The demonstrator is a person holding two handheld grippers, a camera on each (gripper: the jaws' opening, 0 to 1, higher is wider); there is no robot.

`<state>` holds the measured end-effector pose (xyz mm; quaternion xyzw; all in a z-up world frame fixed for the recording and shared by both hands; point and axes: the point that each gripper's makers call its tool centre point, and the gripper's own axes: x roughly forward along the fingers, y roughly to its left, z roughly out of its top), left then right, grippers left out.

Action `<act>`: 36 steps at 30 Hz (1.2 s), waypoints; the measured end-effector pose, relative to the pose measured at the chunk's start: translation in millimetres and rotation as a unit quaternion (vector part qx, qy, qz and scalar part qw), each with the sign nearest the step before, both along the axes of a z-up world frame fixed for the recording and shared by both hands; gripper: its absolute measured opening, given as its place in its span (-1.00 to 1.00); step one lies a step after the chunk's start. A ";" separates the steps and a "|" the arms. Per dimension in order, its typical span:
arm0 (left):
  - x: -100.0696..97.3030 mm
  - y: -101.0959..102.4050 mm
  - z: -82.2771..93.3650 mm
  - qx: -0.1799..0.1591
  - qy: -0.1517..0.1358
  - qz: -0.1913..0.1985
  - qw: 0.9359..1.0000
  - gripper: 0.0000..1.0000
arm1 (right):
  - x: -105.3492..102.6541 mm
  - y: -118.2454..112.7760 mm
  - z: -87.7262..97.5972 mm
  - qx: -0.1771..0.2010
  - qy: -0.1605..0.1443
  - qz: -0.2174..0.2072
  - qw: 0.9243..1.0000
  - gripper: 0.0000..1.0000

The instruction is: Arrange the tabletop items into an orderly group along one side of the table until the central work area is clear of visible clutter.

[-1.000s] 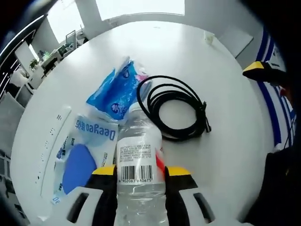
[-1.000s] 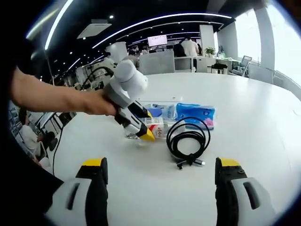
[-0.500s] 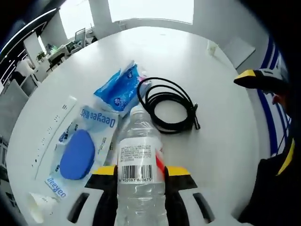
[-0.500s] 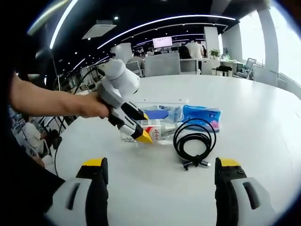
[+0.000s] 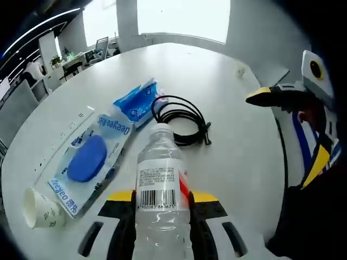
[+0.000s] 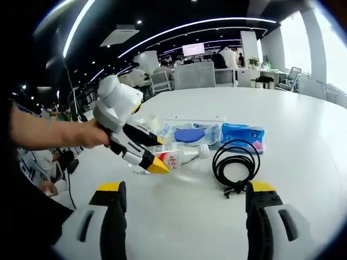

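The left tongs [image 5: 161, 201] clamp a water bottle [image 5: 160, 184] above the bench [image 5: 227, 162]. The right tongs [image 6: 184, 189] stand apart, holding nothing, near the cable [image 6: 237, 165].

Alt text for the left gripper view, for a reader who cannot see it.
The left gripper clamps a clear water bottle above a white table. Beyond lie a coiled black cable, blue packets and a paper cup.

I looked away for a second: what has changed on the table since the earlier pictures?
The left gripper has drawn the water bottle back from the coiled black cable, toward the paper cup. It stays shut on the bottle. The cable, blue tissue pack and blue-pad package lie as before; the right gripper stays open.
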<state>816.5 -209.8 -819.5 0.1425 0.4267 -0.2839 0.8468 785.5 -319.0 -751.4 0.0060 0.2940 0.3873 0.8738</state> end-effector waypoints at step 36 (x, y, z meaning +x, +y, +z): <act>-64.9 -8.2 86.0 -0.106 -0.135 0.034 0.984 -0.32 | 32.5 62.8 32.9 0.226 0.136 -0.102 0.959 -0.23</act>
